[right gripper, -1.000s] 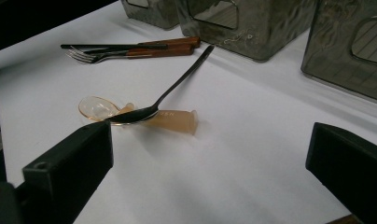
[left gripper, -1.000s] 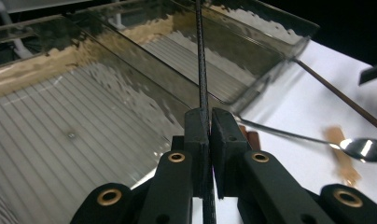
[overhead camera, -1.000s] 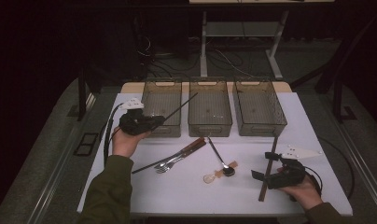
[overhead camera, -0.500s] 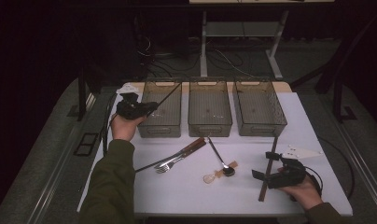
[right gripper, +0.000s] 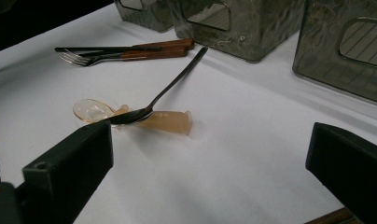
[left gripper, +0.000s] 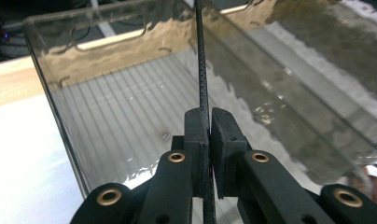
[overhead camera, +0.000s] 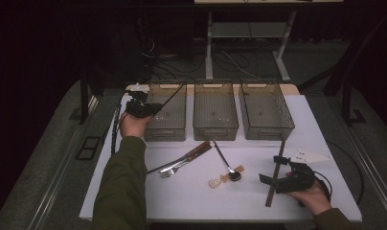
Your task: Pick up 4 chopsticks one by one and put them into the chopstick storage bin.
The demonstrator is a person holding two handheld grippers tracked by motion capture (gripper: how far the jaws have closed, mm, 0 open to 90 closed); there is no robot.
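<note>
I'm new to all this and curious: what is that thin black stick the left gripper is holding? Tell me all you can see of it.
The thin black stick is slender and straight, with a fine woven, carbon-like surface. The left gripper is shut on it, both pads pressing its sides. In the high view it slants up and away over the left bin, a clear, smoky plastic box with a ribbed floor. Its far tip is out of frame.

The high view looks forward and down over the whole table [overhead camera: 191, 201], while the left gripper view faces closely into the left bin [left gripper: 130, 130] and the right gripper view looks low across the spoon [right gripper: 168, 91], both visible from above.
</note>
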